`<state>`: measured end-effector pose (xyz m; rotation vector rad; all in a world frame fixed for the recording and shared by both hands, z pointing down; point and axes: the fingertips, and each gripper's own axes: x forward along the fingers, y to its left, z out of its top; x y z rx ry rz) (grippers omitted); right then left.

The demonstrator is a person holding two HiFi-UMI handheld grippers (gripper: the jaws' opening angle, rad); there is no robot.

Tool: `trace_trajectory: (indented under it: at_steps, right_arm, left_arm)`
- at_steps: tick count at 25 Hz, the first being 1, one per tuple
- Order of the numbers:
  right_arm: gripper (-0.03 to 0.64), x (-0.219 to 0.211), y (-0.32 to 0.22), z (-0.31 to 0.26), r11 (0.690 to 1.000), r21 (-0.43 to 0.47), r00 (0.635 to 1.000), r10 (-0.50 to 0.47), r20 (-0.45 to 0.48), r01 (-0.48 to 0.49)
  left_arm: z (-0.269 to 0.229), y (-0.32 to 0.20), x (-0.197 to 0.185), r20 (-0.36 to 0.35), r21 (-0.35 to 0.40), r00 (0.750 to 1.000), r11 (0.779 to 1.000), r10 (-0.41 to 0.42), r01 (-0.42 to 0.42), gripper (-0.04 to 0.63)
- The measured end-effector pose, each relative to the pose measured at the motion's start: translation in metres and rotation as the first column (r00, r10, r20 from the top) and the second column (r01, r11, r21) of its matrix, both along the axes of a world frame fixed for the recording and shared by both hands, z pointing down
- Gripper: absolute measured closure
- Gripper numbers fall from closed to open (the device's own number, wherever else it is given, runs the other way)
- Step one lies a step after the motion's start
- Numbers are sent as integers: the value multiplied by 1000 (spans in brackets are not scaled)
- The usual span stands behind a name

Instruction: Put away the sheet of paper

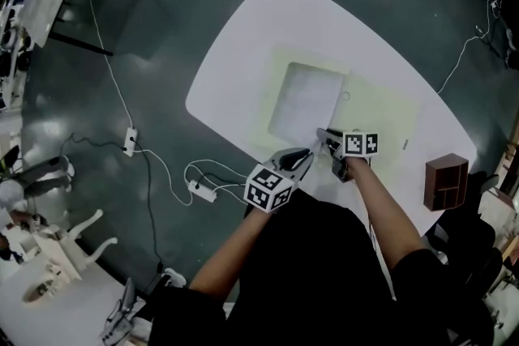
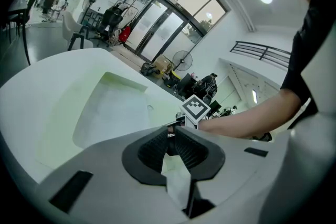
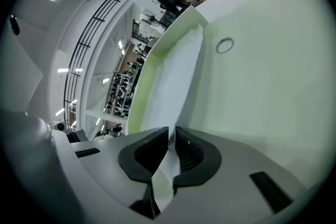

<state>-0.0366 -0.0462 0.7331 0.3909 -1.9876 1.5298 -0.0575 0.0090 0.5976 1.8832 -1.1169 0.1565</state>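
White table (image 1: 243,53), head view: oval, set slantwise in front of the person, with a pale green patch (image 1: 381,113) over its middle.
Head view, sheet of paper (image 1: 306,100): lies on the green patch at the table's middle. Its long axis runs from the table's near edge toward the far edge, and the far end leans a little right.
Head view, left gripper (image 1: 306,155): at the table's near edge, tips at the sheet's near left corner.
Head view, right gripper (image 1: 327,134): just beside the left one, tips at the sheet's near right corner.
Head view, brown box (image 1: 446,181): at the table's right end, well apart from the sheet.
Head view, ring (image 1: 345,96): small, on the table just right of the sheet.
Left gripper view, jaws: nearly together, with white paper pinched between the pads and a strip of it showing below them. The sheet stretches away across the table.
Right gripper view, jaws: drawn close on the sheet's edge, paper between the pads. The sheet runs lengthwise straight away from them toward the table's far edge.
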Motion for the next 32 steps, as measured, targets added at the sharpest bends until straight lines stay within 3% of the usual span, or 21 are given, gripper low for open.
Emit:
trace_trajectory:
  at_steps: [15, 19, 22, 27, 32]
  right_arm:
    - [583, -26, 2, 3, 999, -22, 999, 31, 9, -31]
    - [580, -26, 0, 0, 999, 17, 1000, 27, 15, -27]
    - [492, -15, -6, -5, 996, 77, 999, 41, -8, -40]
    - [483, 25, -22, -28, 980, 157, 992, 123, -11, -119]
    - [483, 69, -19, -68, 958, 228, 985, 171, 27, -173]
  left_arm:
    - [-3, 4, -19, 40, -13, 998, 999, -49, 49, 552]
    - [-4, 4, -20, 62, -11, 997, 999, -50, 51, 552]
    - [-6, 7, -20, 74, -9, 996, 998, -54, 55, 552]
    - [-14, 8, -16, 96, 21, 993, 998, -66, 65, 552]
    - [-40, 15, -18, 54, 86, 988, 986, -147, 142, 555]
